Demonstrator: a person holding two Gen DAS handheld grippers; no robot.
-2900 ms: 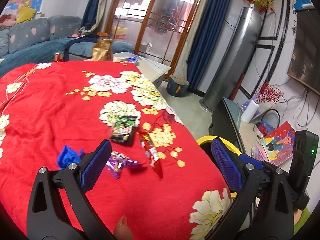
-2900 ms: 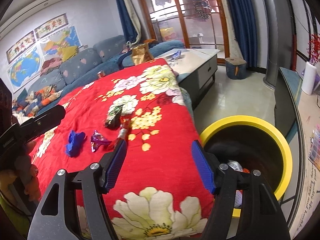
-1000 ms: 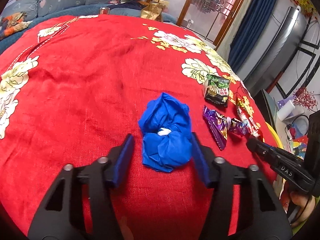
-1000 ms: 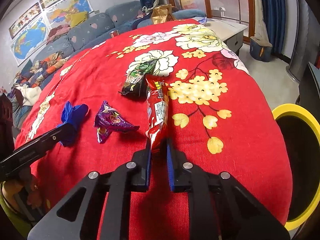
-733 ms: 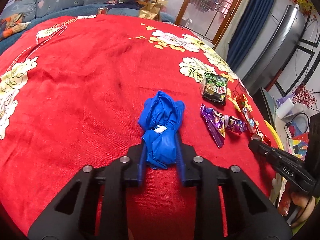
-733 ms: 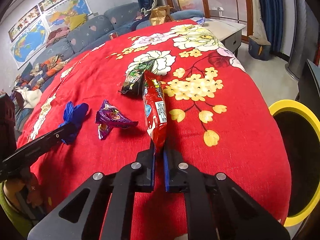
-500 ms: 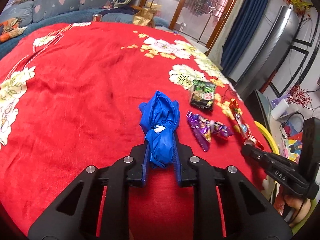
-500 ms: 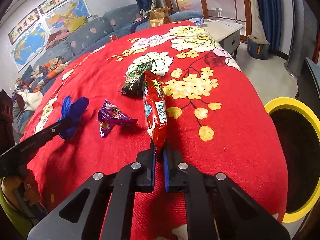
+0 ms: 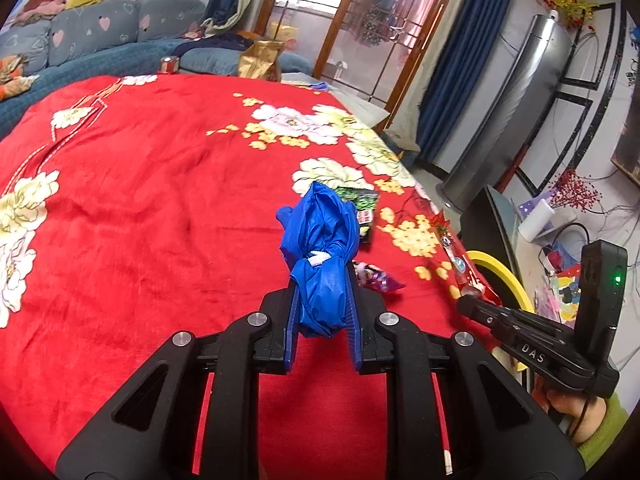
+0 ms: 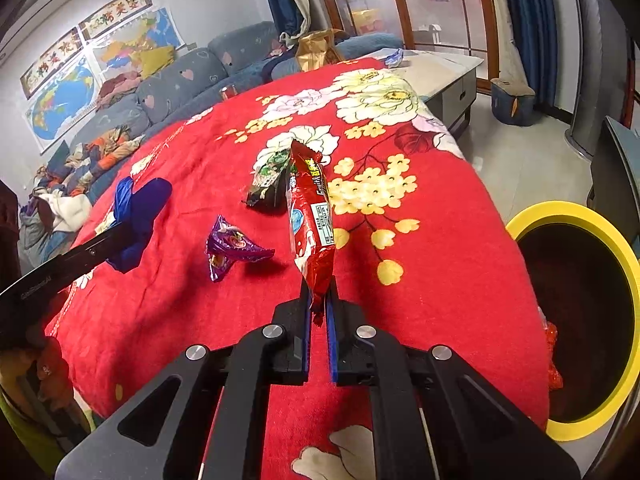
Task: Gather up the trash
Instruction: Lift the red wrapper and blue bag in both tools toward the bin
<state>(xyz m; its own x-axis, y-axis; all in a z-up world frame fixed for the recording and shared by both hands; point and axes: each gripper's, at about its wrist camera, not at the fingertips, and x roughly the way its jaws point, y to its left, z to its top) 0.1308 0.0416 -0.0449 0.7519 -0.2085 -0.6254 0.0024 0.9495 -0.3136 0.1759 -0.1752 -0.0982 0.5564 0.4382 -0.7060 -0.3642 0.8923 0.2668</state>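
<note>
Left gripper (image 9: 322, 312): jaws clamped on a crumpled blue bag (image 9: 320, 256), which stands up from between the blue pads, held above the red cloth (image 9: 160, 220). The bag also shows from the right wrist view (image 10: 136, 216), at the tip of the left gripper (image 10: 120, 240).

Right gripper (image 10: 319, 312): jaws pinched on the lower end of a red wrapper (image 10: 312, 216), long and narrow, printed label facing the camera, its upper end tilted away over the cloth (image 10: 420, 280). From the left wrist view the wrapper (image 9: 456, 256) rises from the right gripper (image 9: 472, 300) near the cloth's right edge.

Lying on the cloth:
- Purple wrapper (image 10: 230, 246), twisted, between the two grippers; partly hidden behind the blue bag in the left view (image 9: 376, 278).
- Dark green packet (image 10: 268, 180), just behind the red wrapper; its edge shows beside the blue bag (image 9: 362, 208).

Bin (image 10: 624, 248): yellow rim, dark inside, on the floor just beside the cloth's right edge; something red shows at its near inner side. Its rim shows in the left view (image 9: 500, 272).

Background: blue sofa (image 10: 180, 80) with scattered clothes, wall maps (image 10: 64, 100), gold paper bag (image 9: 260, 60), grey side table (image 10: 444, 72), glazed doors (image 9: 352, 28) with blue curtains.
</note>
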